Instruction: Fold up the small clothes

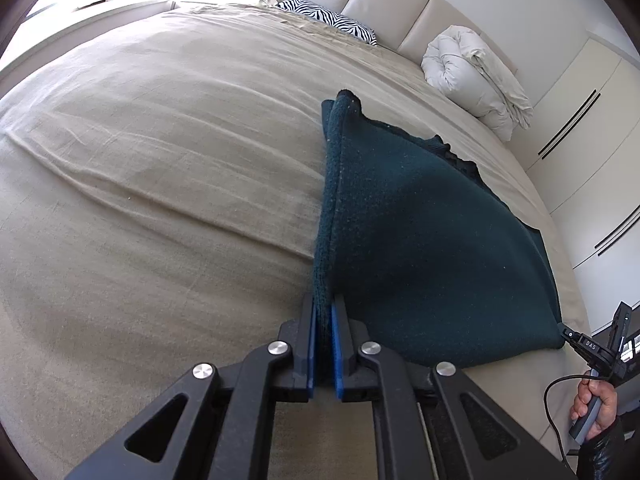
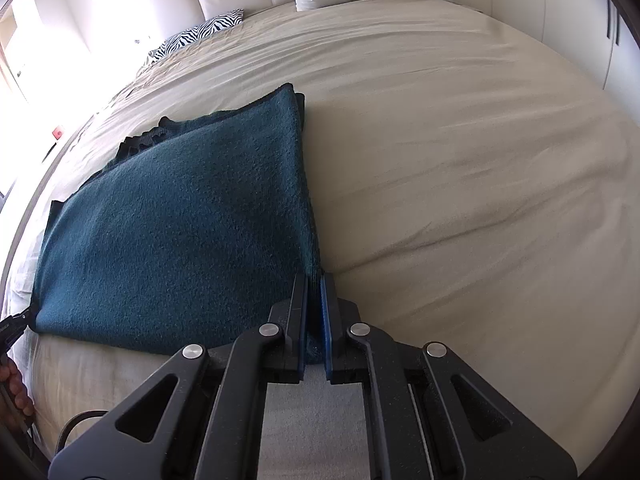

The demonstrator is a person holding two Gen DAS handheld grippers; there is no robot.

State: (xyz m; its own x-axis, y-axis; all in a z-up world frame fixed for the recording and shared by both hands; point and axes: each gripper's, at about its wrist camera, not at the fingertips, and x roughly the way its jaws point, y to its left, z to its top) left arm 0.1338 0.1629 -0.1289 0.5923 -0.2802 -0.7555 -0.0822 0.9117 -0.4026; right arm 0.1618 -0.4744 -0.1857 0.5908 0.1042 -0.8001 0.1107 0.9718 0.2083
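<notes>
The dark teal knitted garment [image 1: 420, 232] lies on the beige bed sheet [image 1: 160, 184], doubled over so that a top layer covers a lower one. Its far portion rests flat on the bed; its near edge is raised slightly and stretched between the two grippers.

Left gripper [image 1: 325, 320]: the jaws are closed almost fully on the garment's near left corner. The blue pads [image 1: 335, 340] clamp the folded edge, with two layers of knit visible between them. The garment runs forward and to the right of this gripper.

Right gripper [image 2: 316, 300]: the jaws are likewise nearly closed, pinching the near right corner. The garment runs forward and to the left of it. In the left wrist view, the right gripper's tip meets that corner at the frame's right edge, with the person's hand [image 1: 596, 404] on the handle below.

Reason for the hold: gripping both near corners keeps the edge taut and straight, which probably allows the layer to be laid down square, without creases. Both grippers point downward toward the bed, which suggests the edge is being set down, not lifted.

Surroundings: a zebra-patterned pillow [image 1: 332, 18] and a rolled white duvet [image 1: 476, 76] sit by the headboard, well apart from the garment.
</notes>
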